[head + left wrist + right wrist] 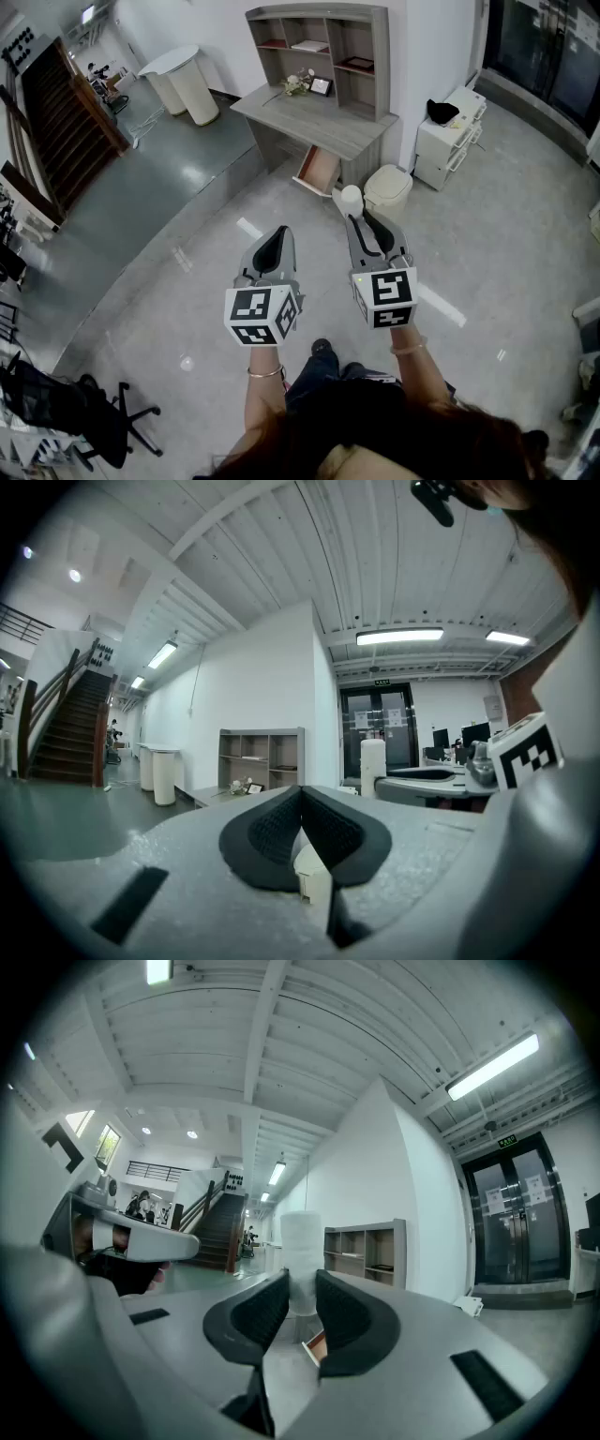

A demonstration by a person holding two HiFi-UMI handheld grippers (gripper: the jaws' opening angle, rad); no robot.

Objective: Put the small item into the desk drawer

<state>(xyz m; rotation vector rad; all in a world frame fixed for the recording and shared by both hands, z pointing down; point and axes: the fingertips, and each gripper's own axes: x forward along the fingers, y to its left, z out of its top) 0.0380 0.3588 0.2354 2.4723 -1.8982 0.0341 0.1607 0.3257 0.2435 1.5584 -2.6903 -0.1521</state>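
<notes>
One white cylinder (302,1241) in right tool (301,1302); drawer (319,171) open.

We record: white cylindrical item (351,197); right tongs (356,218), grey, black pads (255,1314), black-and-white square markers; pale grey wood-grain tabletop (309,117); desk drawer (319,169), reddish-brown inside.

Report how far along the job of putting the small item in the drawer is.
Done: the white cylinder is gripped by the right gripper, and the desk drawer stands open. In hand: the cylinder is held in the air, well short of the desk. Left: carry it over, place it in the drawer, release. The left gripper is shut and empty.
</notes>
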